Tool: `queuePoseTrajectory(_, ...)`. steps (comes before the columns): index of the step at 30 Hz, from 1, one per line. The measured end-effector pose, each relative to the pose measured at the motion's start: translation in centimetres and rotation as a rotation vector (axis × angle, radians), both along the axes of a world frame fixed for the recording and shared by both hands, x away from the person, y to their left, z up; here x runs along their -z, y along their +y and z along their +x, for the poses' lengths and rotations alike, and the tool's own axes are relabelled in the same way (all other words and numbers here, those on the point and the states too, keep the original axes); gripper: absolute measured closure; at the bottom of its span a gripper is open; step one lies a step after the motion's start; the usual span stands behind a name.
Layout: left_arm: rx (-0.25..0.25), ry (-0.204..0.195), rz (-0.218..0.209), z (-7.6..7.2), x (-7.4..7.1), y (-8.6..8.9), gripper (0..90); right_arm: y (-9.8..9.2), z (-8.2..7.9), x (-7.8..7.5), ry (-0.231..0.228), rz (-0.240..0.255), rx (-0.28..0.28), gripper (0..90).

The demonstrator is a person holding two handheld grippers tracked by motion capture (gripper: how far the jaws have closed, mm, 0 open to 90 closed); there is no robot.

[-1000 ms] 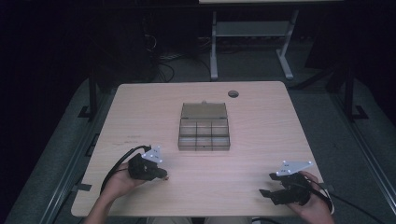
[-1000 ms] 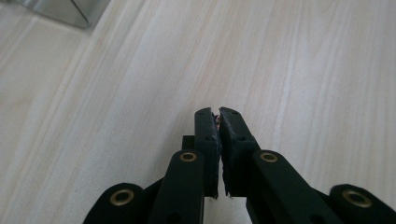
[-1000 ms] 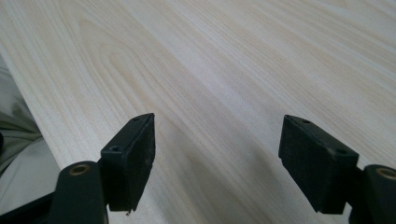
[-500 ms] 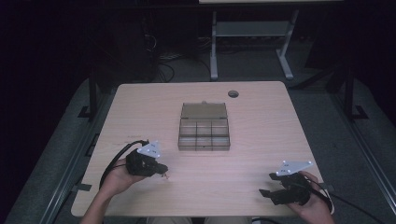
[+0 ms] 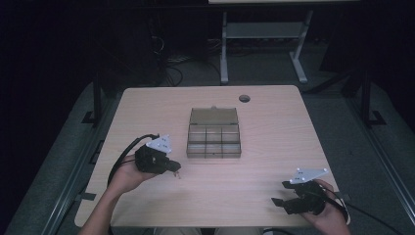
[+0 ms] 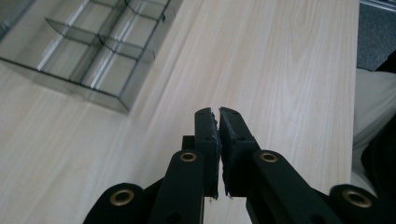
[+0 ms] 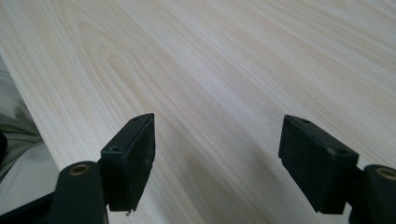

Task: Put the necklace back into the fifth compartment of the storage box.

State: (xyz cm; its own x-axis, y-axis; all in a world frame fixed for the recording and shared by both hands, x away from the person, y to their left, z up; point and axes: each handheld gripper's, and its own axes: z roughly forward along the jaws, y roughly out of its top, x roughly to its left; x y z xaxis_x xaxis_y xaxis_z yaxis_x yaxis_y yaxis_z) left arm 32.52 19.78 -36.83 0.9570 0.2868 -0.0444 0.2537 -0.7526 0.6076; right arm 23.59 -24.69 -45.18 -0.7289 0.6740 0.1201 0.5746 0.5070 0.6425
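A clear plastic compartment box (image 5: 214, 133) sits near the middle of the wooden surface (image 5: 274, 127), its lid folded open toward the far edge and its divided compartments looking empty, which suggests it is laid out ready to receive or give up small parts. The left hand-held gripper (image 5: 174, 169) is just beside the box's near left corner, its jaws pressed together with nothing visible between them; in the left gripper view (image 6: 218, 122) it points along the surface with the box up to its left. The right hand-held gripper (image 5: 279, 194) rests well apart from the box, at the near right edge of the surface, its jaws spread wide over bare wood (image 7: 217, 154), probably parked until needed. A small round hole (image 5: 244, 98) lies beyond the box.
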Motion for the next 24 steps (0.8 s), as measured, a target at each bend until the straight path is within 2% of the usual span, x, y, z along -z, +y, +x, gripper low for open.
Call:
queuePoseTrajectory(5,0.008,-0.003,-0.006,0.8,-1.1,-0.9,86.2,-0.1,0.0,0.0,0.004,0.002,0.001,26.8)
queuePoseTrajectory(11,0.012,-0.006,-0.036,1.8,-1.8,-2.0,86.2,-0.2,0.0,0.0,0.003,0.005,0.001,26.8)
queuePoseTrajectory(24,0.024,0.004,-0.019,3.8,-2.8,-4.1,86.1,-0.3,0.0,0.1,0.006,0.011,0.005,26.8)
